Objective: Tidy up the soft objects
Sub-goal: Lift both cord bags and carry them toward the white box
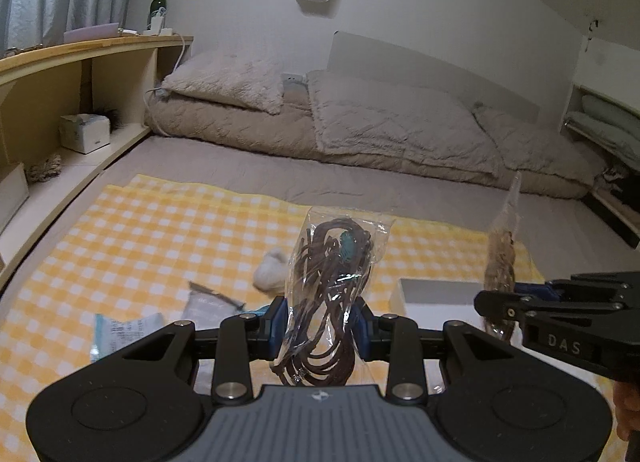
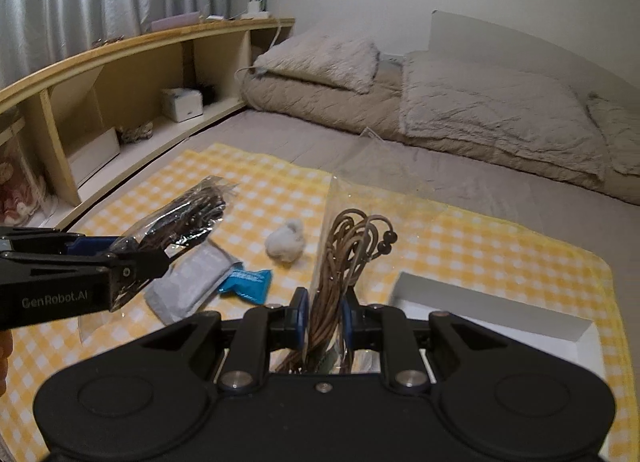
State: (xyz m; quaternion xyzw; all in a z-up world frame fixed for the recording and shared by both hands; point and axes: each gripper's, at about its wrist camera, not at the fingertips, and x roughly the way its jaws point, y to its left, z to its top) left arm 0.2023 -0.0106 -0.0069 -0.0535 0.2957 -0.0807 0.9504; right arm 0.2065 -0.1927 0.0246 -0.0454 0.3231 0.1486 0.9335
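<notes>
The left gripper (image 1: 320,326) pinched a clear bag of dark brown cord (image 1: 332,282), held above the yellow checked cloth (image 1: 140,229). The right gripper (image 2: 323,316) clamped a clear bag of tan cord (image 2: 348,246). Below lay a white box (image 2: 496,314), open and seemingly bare inside, a cotton wad (image 2: 286,244), a grey pouch (image 2: 192,282) and a blue packet (image 2: 246,282).

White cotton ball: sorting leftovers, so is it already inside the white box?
No, the fluffy white cotton ball lies on the yellow checked cloth, apart from the white box.
</notes>
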